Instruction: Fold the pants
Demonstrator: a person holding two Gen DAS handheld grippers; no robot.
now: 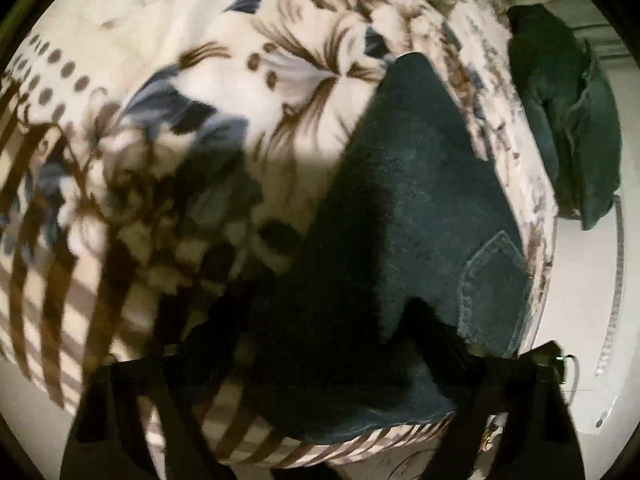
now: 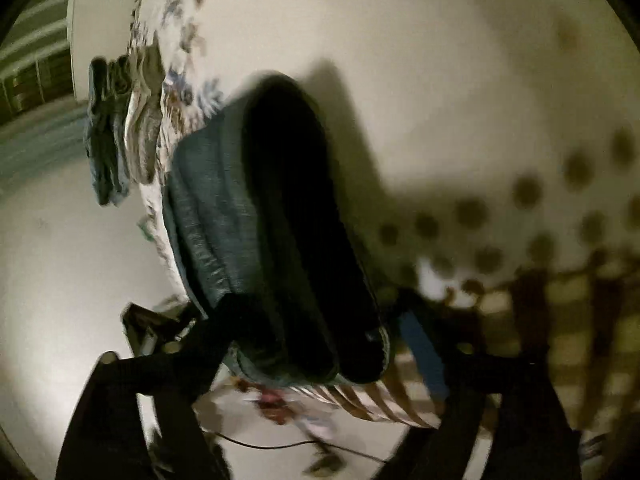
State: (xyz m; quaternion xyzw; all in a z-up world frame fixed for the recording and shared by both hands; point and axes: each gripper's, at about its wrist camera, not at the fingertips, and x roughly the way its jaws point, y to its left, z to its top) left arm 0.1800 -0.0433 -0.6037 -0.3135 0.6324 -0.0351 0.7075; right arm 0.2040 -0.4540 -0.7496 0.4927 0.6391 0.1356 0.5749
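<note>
While the dark denim pants (image 1: 400, 208) are lying folded near the edge of the floral blanket (image 1: 168, 40), both the left gripper (image 1: 316, 404) and right gripper (image 2: 316, 344) are standing spread and released, suggesting a final fold or tidying needing fresh grasps.

Pants (image 1: 408, 208), centre of left wrist frame: dark teal-blue denim, lighter stitching round the pocket (image 1: 494, 284) at lower right. Blanket (image 1: 132, 28) under them: cream ground, brown and slate-blue flowers, brown dots at upper left, brown stripes at lower left. Second garment (image 1: 568, 120), upper right: dark green-blue; gripper fingers (image 1: 120, 408) black.
</note>
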